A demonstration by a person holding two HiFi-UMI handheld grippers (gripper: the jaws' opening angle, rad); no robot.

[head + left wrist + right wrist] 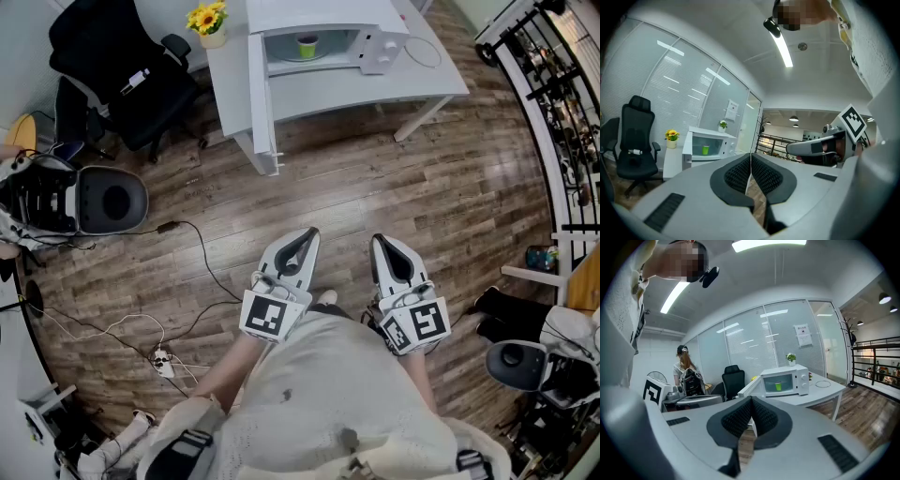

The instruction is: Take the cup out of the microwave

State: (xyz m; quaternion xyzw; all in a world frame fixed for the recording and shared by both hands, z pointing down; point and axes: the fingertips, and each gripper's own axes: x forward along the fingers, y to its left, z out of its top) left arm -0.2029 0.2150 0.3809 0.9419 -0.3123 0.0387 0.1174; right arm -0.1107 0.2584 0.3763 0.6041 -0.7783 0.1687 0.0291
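both grippers are held out low in front of the person. the left gripper has its jaws pressed together with nothing between them, and the right gripper is the same, shut and empty. they sit side by side, close but not touching.

past them is bare wooden floor. at 8 o'clock a cable loops across the boards toward a power strip.

well beyond, at 12 o'clock, stands a white table with the microwave on it. its door is swung open to the left, and the green cup stands upright inside, near the middle. a pot of yellow flowers sits just left of the microwave, with a black office chair at 10 o'clock.

the task has hardly begun: the cup is far out of reach. the likely slips lie ahead. a step drifting left could catch the cable. reaching in with shut jaws would shove or tip the cup, so one gripper must open first. the open door could get bumped by an arm coming from the left. whether the cup holds liquid cannot be seen, so a tilted or hurried pull could spill it.
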